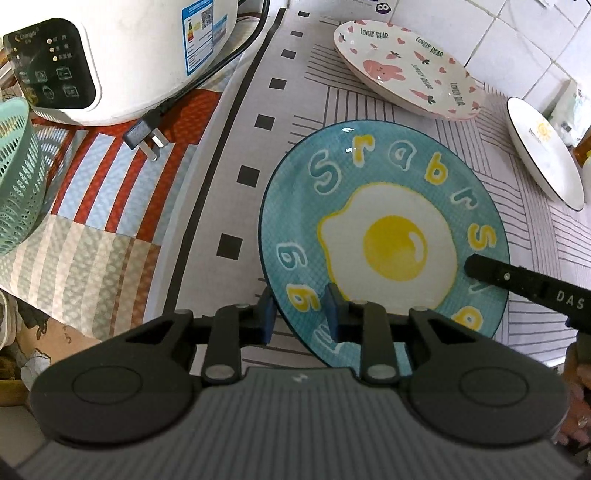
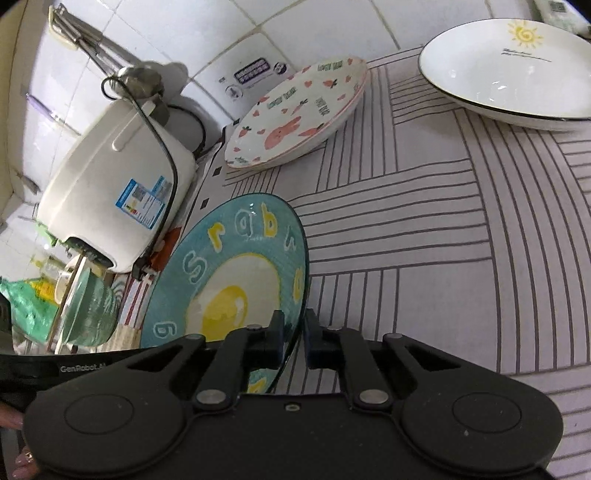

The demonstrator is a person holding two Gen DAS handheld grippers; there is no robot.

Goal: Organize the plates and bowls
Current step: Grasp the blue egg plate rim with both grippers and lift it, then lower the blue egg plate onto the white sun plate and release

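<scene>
A teal plate with a fried-egg picture (image 1: 384, 236) is held tilted above the striped mat. My left gripper (image 1: 300, 317) straddles its near-left rim with a gap between pad and plate, so it looks open. My right gripper (image 2: 294, 336) is shut on the plate's right rim (image 2: 236, 280); its finger shows in the left wrist view (image 1: 524, 284). A pink rabbit plate (image 1: 406, 70), also in the right wrist view (image 2: 299, 110), lies farther back. A white sun plate (image 2: 506, 66) lies at the right (image 1: 543, 151).
A white rice cooker (image 1: 122, 55) with its loose plug (image 1: 146, 136) stands at the left on a checked cloth (image 1: 96, 236). A green basket (image 1: 18, 173) is at the far left. A tiled wall (image 2: 258, 33) backs the counter. A rack with bowls (image 2: 86, 306) stands left.
</scene>
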